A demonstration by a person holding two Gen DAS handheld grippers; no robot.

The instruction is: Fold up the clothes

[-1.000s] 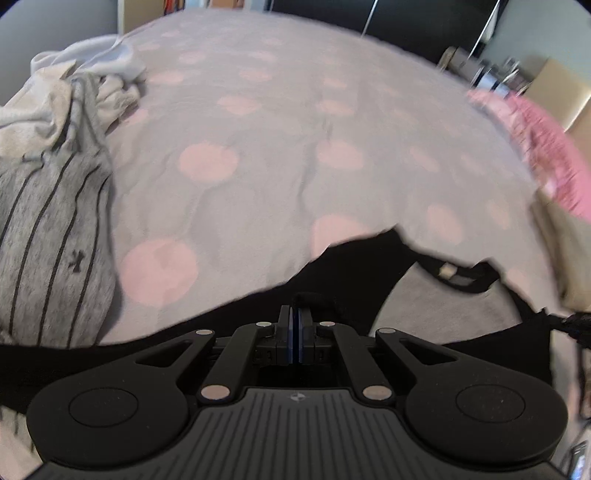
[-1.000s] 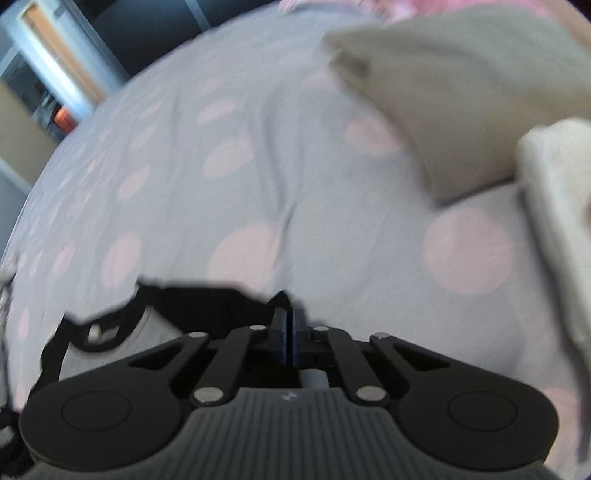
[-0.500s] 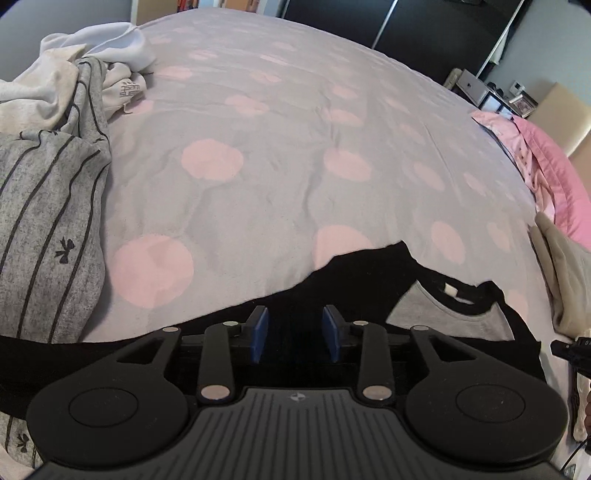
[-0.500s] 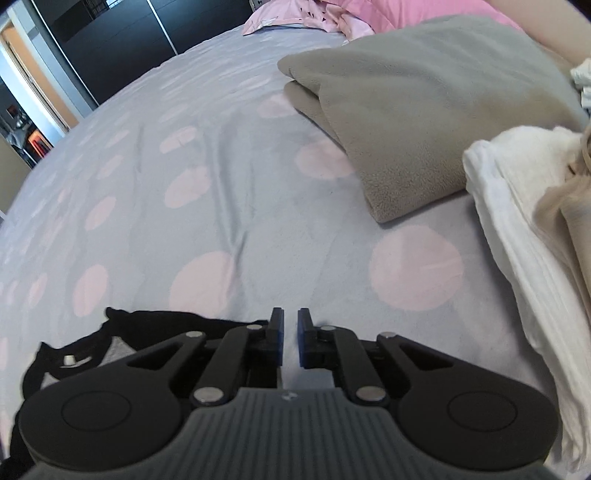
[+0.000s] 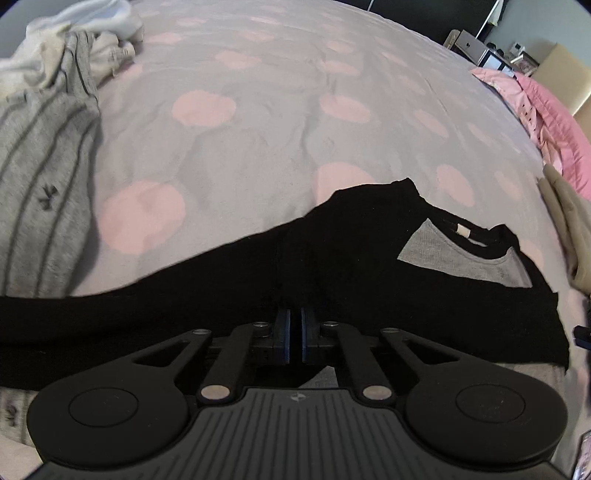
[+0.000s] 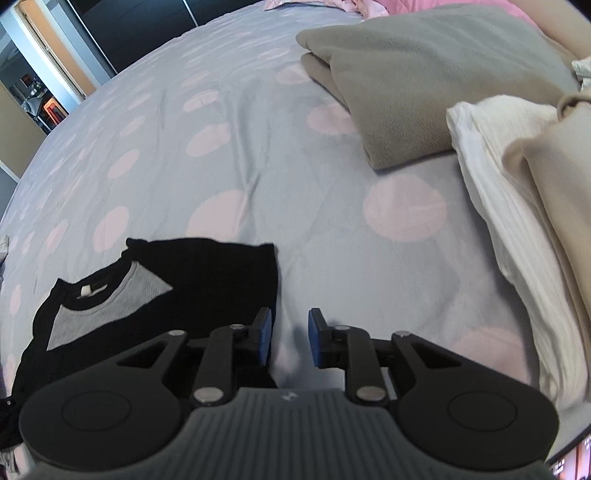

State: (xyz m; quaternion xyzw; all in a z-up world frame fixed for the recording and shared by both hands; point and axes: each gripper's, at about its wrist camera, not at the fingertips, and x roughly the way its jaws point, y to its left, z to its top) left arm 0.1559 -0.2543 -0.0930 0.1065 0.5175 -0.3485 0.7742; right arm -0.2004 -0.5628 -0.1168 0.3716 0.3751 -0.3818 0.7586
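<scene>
On a wide grey bedspread (image 5: 258, 155) dotted with pale pink circles, a black top (image 5: 351, 258) with a grey chest panel lies spread flat, its neckline and small white label facing up; to the left of it in the left wrist view sits a rumpled heap of grey striped clothing (image 5: 40, 192) with white garments (image 5: 92, 22) behind; in the right wrist view a folded taupe fleece blanket (image 6: 424, 81) lies further up the bed, and a white ribbed textile (image 6: 517, 229) under a beige one (image 6: 554, 177) lies along the right edge; a pink pillow (image 5: 546, 122) shows at the far right of the left view; the left gripper (image 5: 294, 325) points down at the black fabric with its blue pads drawn almost together, seemingly pinching a fold of the top; the right gripper (image 6: 290, 332) hovers just past the top's right edge, its jaws opening, with only bare bedspread between the blue pads.
</scene>
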